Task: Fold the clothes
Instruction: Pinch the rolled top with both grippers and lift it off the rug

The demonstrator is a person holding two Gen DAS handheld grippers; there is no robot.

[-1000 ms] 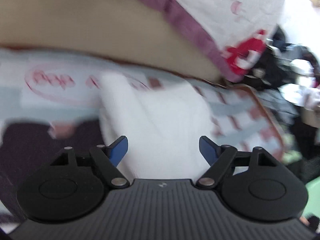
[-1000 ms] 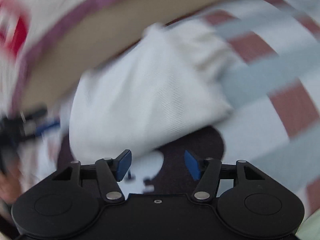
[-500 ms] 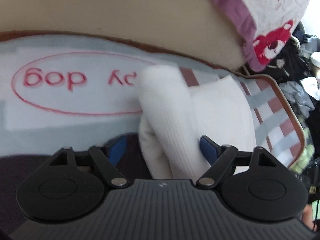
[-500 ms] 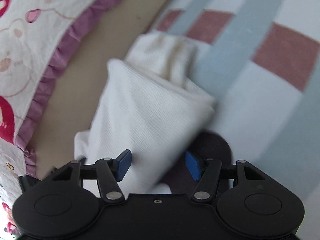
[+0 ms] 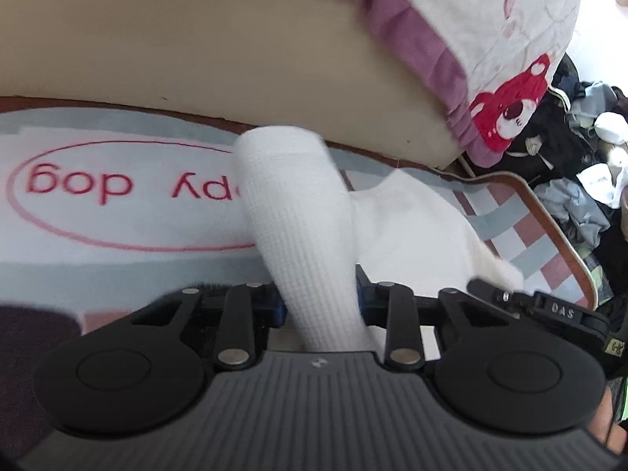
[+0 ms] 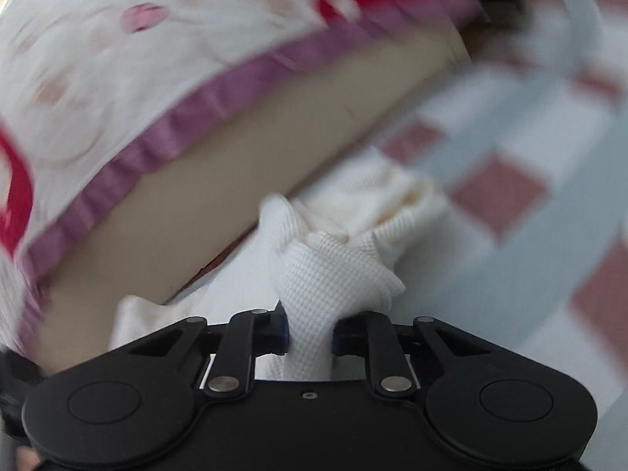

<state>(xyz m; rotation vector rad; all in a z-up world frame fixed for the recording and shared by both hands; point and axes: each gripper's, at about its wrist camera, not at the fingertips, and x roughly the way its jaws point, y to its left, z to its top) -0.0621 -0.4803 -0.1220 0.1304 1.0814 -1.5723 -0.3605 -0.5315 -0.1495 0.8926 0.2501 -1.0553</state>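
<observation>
Both tools, left (image 5: 320, 308) and right (image 6: 310, 333), freshly clamped on white waffle-knit garment (image 5: 298, 212); mat (image 5: 117, 231) lettering "dog".

Grip: left gripper (image 5: 318, 306), jaws just closed, pinching white waffle-knit garment (image 5: 298, 212).
Underlay: checked grey-pink mat (image 5: 117, 235).

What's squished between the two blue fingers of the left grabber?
A bunched fold of the white garment. The left gripper has just closed on it, as the left wrist view shows. The garment lies on the checked mat.
</observation>
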